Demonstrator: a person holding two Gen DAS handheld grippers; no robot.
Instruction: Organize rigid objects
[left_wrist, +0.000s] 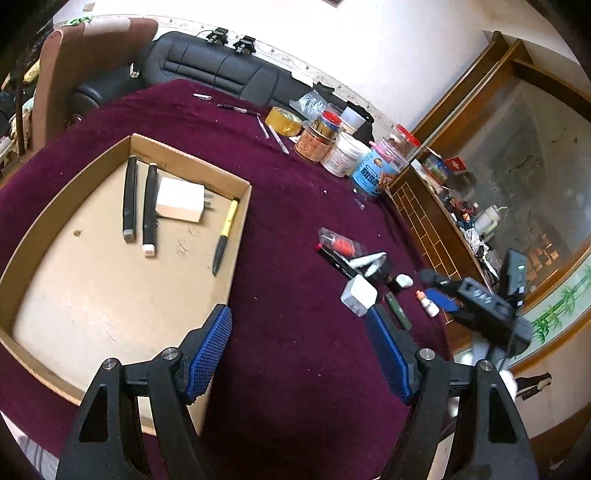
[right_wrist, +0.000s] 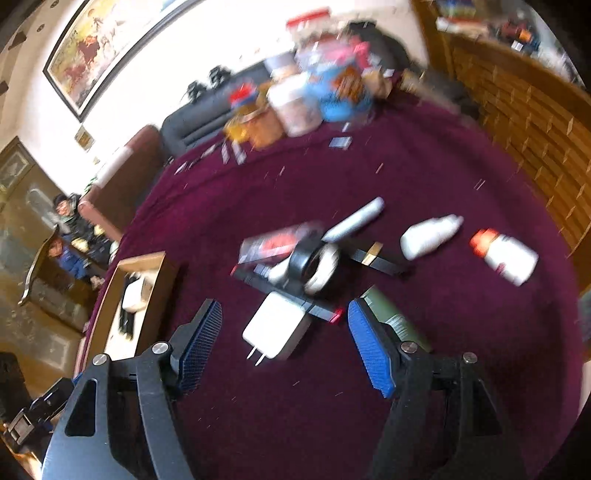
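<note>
Both jaws stood wide and held nothing above the purple cloth (left_wrist: 295, 229).

Left gripper (left_wrist: 299, 332) hung over bare cloth just right of the cardboard box (left_wrist: 22, 254), where two black sticks (left_wrist: 130, 197), a white charger (left_wrist: 180, 199) and a yellow pen (left_wrist: 226, 236) already lay. Right gripper (right_wrist: 284, 339), in a blurred view, hovered over a second white charger (right_wrist: 275, 330) that lay between its pads without touching them. Beyond that charger a loose heap remained on the cloth: a tape roll (right_wrist: 317, 267), a silver tube (right_wrist: 354, 219), a clear packet (right_wrist: 277, 245), a black strip (right_wrist: 380, 260), a green tube (right_wrist: 399, 321) beside the right pad, and two white bottles (right_wrist: 430, 236) well to the right. Jars (left_wrist: 341, 151) crowded the cloth's far edge.
</note>
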